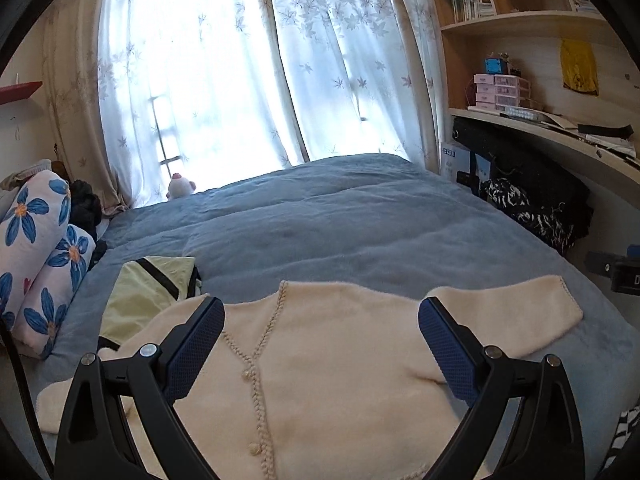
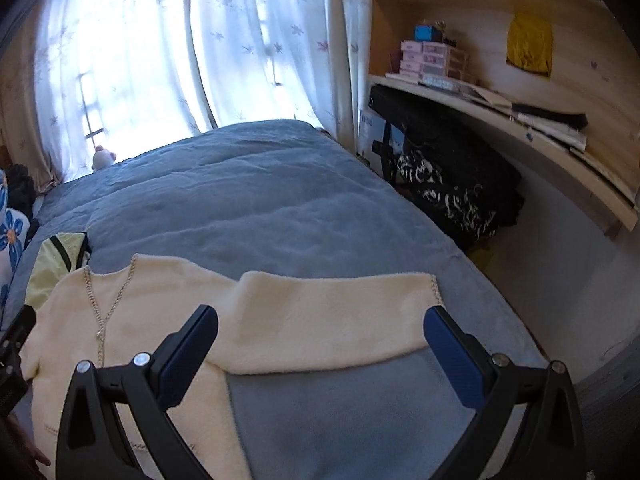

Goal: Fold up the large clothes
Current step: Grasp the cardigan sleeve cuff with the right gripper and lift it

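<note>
A cream knit cardigan [image 1: 336, 364] with a braided button placket lies flat, front up, on the blue bed cover [image 1: 360, 224]. Its right sleeve [image 1: 532, 304] stretches out to the right; it also shows in the right wrist view [image 2: 332, 320]. My left gripper [image 1: 322, 320] is open and empty, hovering above the cardigan's chest. My right gripper [image 2: 320, 328] is open and empty above the right sleeve and armpit. The cardigan body [image 2: 132, 332] lies to its left. The hem is hidden below both views.
A pale green garment [image 1: 148, 292] lies under the cardigan's left shoulder. Flower-print pillows [image 1: 40, 256] sit at the bed's left edge. A curved wooden desk and shelves [image 2: 520, 120] run along the right, with dark bags [image 2: 452, 184] beneath. Curtains [image 1: 240, 60] hang behind.
</note>
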Demonstrator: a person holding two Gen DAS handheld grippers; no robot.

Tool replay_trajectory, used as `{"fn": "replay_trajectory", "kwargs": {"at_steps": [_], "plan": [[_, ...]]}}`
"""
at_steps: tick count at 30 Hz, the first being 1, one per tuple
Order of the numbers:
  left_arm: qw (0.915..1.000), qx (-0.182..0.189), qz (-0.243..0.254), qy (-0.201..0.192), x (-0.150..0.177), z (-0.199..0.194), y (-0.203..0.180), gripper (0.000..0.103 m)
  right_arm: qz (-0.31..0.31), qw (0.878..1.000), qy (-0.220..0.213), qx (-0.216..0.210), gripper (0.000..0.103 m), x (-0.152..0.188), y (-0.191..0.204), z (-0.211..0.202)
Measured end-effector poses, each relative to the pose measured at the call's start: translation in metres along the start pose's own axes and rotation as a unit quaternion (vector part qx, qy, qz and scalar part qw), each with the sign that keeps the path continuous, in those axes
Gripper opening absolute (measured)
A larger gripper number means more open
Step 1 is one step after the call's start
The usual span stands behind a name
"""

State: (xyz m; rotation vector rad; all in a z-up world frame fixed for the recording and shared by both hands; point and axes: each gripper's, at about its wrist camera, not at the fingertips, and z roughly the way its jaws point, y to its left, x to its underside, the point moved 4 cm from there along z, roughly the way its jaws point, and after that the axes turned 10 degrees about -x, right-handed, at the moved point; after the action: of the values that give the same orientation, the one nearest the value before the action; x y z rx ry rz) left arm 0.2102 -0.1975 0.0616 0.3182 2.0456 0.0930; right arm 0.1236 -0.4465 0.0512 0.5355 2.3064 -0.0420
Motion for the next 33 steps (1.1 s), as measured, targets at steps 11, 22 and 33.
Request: {"fn": "replay_trajectory", "kwargs": {"at_steps": [11, 22, 33], "plan": [[0.9858, 0.057, 0.037, 0.153, 0.039, 0.144, -0.101, 0.097, 0.158, 0.978, 0.137, 0.022, 0.100, 0.051, -0.138, 0.122], [0.9634, 0.041, 0.081, 0.252, 0.109, 0.205, -0.175, 0.094, 0.307, 0.933, 0.173, -0.070, 0.069, 0.092, -0.191, 0.180], [0.9651, 0.068, 0.054, 0.247, 0.112, 0.195, -0.168, 0.044, 0.268, 0.959, 0.078, -0.044, 0.015, 0.066, -0.155, 0.172]]}}
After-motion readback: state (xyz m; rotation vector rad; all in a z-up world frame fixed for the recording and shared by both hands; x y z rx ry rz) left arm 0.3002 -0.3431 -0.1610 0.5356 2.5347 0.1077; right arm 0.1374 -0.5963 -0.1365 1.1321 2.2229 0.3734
